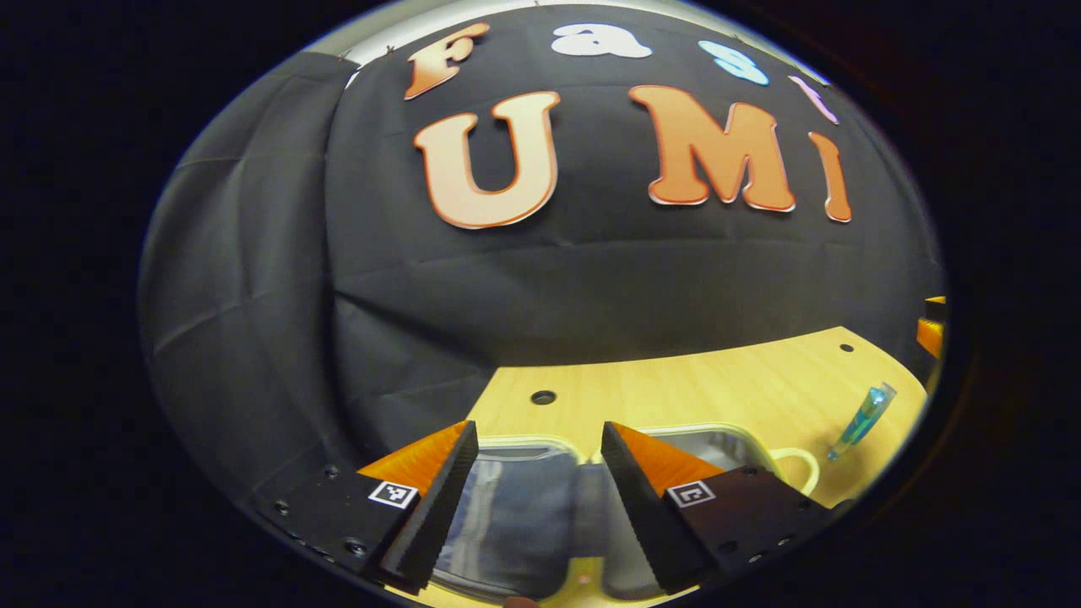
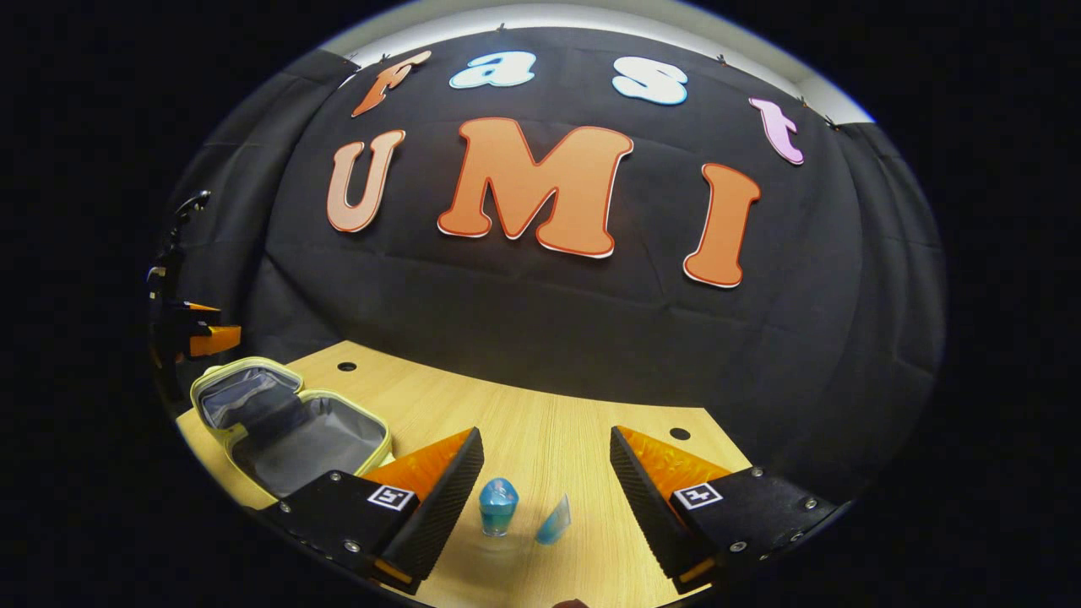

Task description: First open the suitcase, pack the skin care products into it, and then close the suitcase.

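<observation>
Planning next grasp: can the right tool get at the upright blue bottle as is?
Probably yes. The right tool is open, with the blue bottle standing between its fingers and bare table around it.

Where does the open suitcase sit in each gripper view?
Left gripper view: the open suitcase lies at the bottom centre, seen between that gripper's own spread fingers.
Right gripper view: the suitcase lies at the lower left, lid laid open, left of that gripper's fingers.
Shared landmark: the wooden table under it.
</observation>
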A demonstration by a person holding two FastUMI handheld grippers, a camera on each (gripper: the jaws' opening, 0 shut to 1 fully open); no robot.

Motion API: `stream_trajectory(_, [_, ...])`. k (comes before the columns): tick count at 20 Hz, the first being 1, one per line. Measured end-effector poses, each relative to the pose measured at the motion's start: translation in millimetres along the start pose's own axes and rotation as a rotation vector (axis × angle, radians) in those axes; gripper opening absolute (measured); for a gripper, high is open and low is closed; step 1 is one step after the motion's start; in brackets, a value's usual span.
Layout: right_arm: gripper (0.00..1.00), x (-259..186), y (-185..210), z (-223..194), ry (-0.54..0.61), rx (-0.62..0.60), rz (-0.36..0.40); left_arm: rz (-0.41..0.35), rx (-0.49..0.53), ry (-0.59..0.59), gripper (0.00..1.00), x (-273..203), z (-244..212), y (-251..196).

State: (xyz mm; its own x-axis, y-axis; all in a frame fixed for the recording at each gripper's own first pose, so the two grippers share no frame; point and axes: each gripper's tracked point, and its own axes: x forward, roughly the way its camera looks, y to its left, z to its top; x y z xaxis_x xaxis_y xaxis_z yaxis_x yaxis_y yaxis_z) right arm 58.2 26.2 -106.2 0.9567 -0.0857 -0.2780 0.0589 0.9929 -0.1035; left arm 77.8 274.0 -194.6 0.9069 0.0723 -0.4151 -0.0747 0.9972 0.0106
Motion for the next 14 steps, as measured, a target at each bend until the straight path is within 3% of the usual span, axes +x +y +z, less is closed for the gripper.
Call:
stream_trajectory(4, [0.96, -1.5, -19.9, -15.6, 0.020, -0.006, 0.018, -0.113, 0.029, -0.009, 0.98, -13.8, 2.9, -84.2])
stream_trajectory(14, [0.96, -4.3, -59.1, -67.2, 0.051, -0.035, 0.086, -0.420, 0.132, -0.067, 0.98, -40.0, -13.2, -301.5])
